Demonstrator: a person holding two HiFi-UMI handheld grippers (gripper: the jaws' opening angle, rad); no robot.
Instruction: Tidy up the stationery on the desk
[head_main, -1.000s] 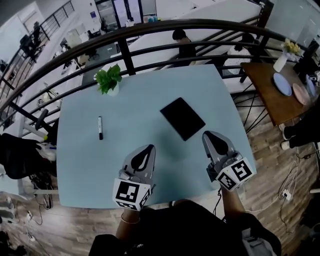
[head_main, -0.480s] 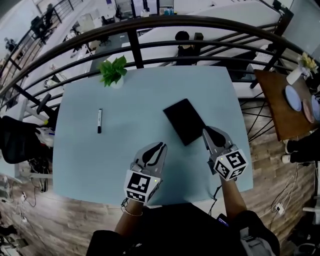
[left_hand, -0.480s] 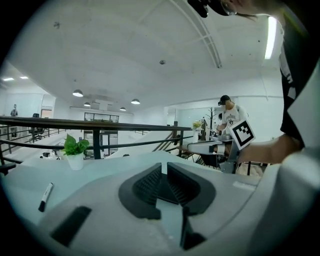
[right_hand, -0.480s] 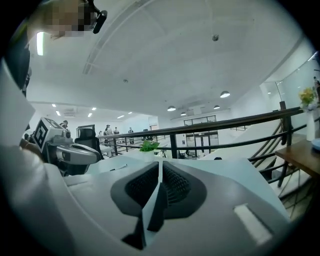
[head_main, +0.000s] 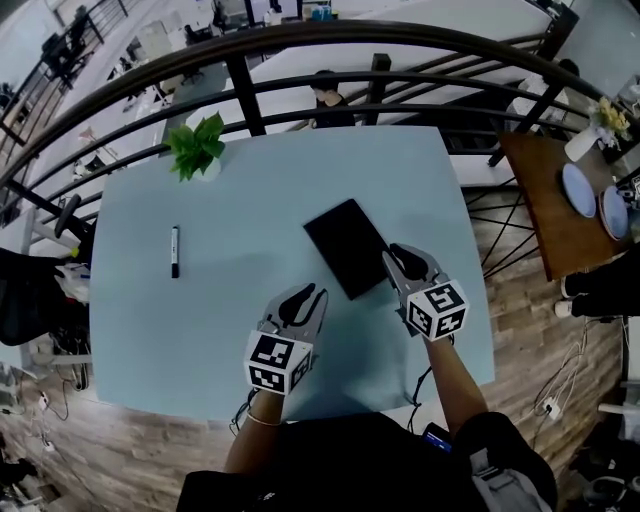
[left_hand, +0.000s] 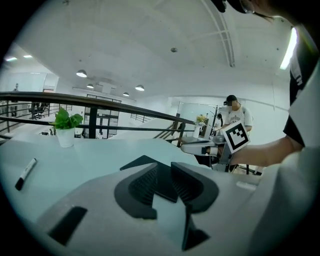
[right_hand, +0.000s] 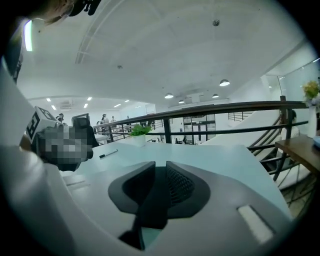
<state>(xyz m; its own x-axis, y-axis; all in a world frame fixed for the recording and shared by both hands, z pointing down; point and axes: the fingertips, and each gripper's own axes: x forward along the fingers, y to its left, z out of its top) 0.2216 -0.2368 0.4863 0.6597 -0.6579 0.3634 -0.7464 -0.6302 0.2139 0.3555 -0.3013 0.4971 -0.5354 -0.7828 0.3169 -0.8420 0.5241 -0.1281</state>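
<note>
Head view: pale blue-green square worktop (head_main: 250, 190), three items on it. Item one: flat black rectangular slab, notebook or tablet (head_main: 343, 247), askew, right of centre. Item two: black marker pen with pale band (head_main: 175, 251), well apart at the left. Item three: small green plant in white pot (head_main: 196, 150), far left corner, not stationery. Left tongs (head_main: 308, 296): low over the near worktop, near the slab's near corner but short of it; jaws part-open, just now opening; only bare worktop and the slab's edge visible through the gap. Right tongs (head_main: 398, 255): at the slab's near right edge; jaws likewise slightly apart and just now opening, dark slab showing in the gap, no grip on it; contact with it not determinable. Task status, by judgement: hardly begun, slab the likely first target, pen untouched. Hazards, by judgement: thin slab flat on a smooth top, little edge to catch, hence a skid toward the far side under a shallow push; swing or droop of the slab if nipped at one corner only; modest jaw opening, hence a miss over the edge; both tongs near one end of the slab, hence a knock between them.
</note>
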